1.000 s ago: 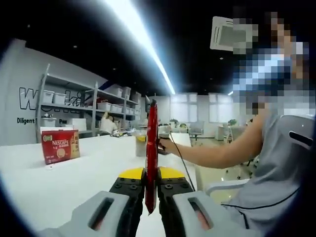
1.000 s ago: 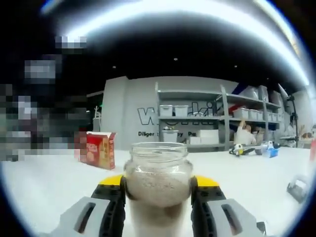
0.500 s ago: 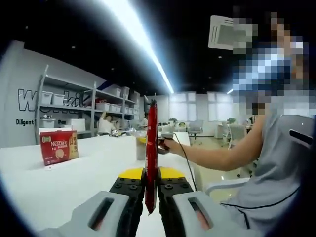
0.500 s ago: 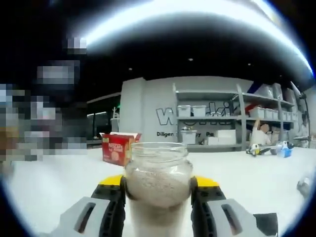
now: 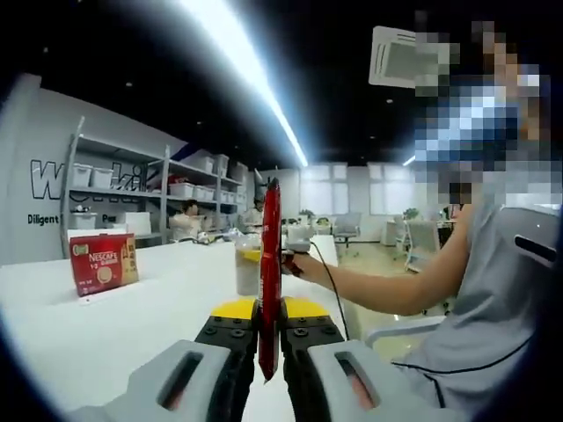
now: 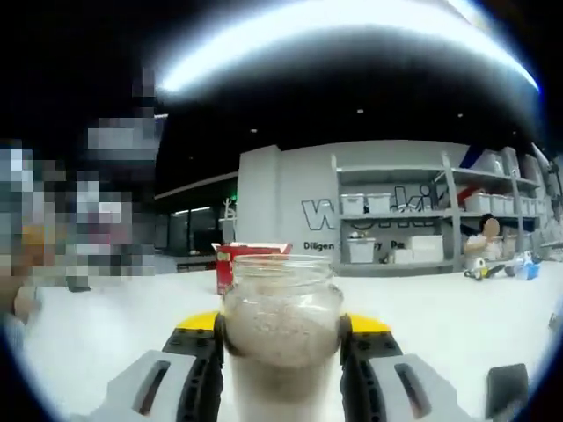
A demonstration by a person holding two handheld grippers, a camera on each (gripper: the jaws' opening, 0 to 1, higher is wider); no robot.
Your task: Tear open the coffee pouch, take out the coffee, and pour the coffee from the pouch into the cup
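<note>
A thin red coffee pouch (image 5: 269,272) stands upright and edge-on between the jaws of my left gripper (image 5: 269,338), which is shut on it. Past the pouch in the left gripper view, a clear glass cup (image 5: 247,264) shows above the white table, with a person's hand behind it. In the right gripper view the same glass cup (image 6: 281,325) sits between the jaws of my right gripper (image 6: 281,352), which is shut on it. Pale brown powder coats the inside of the cup, and its mouth is uncovered.
A red Nescafe box (image 5: 104,262) stands on the white table (image 5: 106,325) at the left; the box (image 6: 246,264) shows just behind the cup's rim in the right gripper view. Shelves with bins (image 6: 396,220) line the far wall. A person's arm (image 5: 396,272) reaches in from the right.
The right gripper view has swung, so the red box now sits behind the cup. In the left gripper view the cup has come a little leftward beside the pouch. Both grips hold.
</note>
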